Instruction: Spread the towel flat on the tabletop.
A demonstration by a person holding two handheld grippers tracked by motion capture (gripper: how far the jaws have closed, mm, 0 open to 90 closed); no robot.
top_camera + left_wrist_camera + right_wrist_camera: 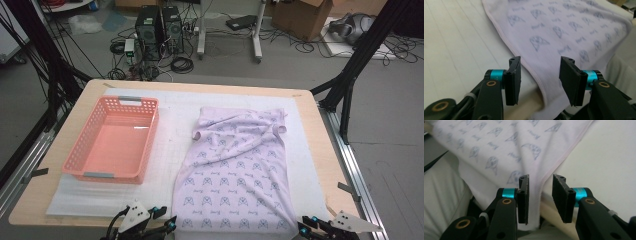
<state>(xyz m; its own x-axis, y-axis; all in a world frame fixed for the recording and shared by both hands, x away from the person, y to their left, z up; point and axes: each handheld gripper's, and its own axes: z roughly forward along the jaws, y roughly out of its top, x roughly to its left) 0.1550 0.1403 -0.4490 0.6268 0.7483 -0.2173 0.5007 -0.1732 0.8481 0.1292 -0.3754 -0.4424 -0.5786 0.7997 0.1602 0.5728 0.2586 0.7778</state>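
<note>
Lilac knit cloth [235, 175], soft and creased with a faint grey printed motif and a stitched hem, lies spread over the white ruled mat [170, 150] on the wooden counter [75, 135], its near edge drooping over the front. Beside it sits a salmon plastic basket [90, 145] with perforated walls. The left tool [540, 77] and right tool [540, 197] stand apart at the cloth's near corners, flat black pads unclamped.

left gripper [540, 81]: jaws apart, nothing pressed | printed cloth [564, 32]: hem between jaws | white mat [456, 42]
</note>
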